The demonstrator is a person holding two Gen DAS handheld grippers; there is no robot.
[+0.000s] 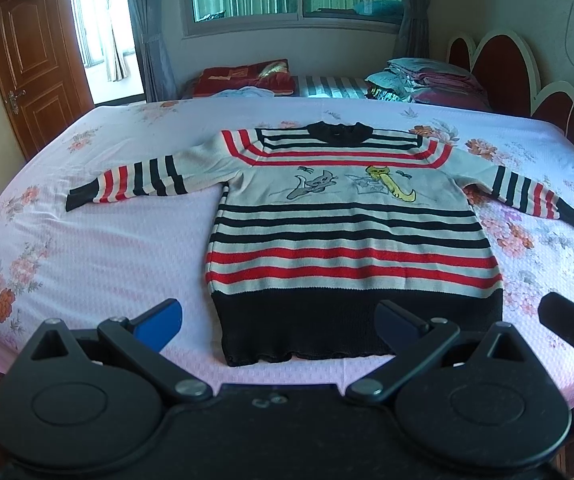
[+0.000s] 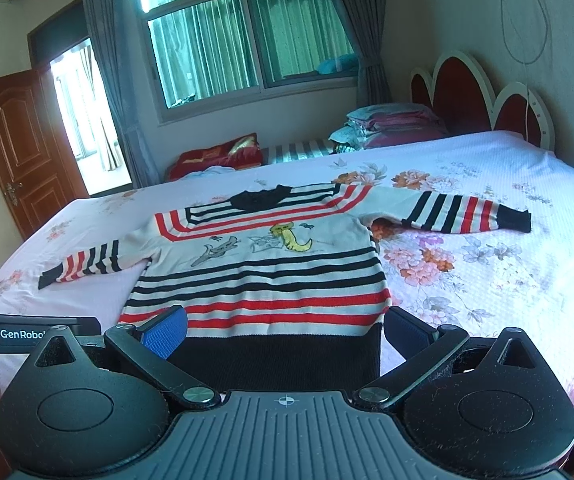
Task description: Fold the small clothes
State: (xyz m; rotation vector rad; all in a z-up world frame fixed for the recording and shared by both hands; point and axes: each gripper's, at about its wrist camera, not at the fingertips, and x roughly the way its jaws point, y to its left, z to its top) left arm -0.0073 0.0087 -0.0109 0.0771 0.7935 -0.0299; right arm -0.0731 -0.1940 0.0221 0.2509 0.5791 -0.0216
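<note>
A small striped sweater (image 1: 347, 232) in white, red and black lies flat on the bed, front up, collar away from me and both sleeves spread sideways. Cartoon figures sit on its chest. My left gripper (image 1: 283, 322) hovers open above the black hem, nothing between its blue pads. In the right wrist view the same sweater (image 2: 263, 280) lies ahead, and my right gripper (image 2: 287, 332) is open over the hem as well, holding nothing. Its right sleeve (image 2: 467, 212) stretches far to the right.
The pink floral bedsheet (image 1: 87, 248) covers a wide bed. Folded bedding and pillows (image 1: 423, 80) are stacked at the far side by the red headboard (image 1: 503, 68). A red cushion (image 1: 243, 76) lies under the window. A brown door (image 1: 35, 64) stands open at left.
</note>
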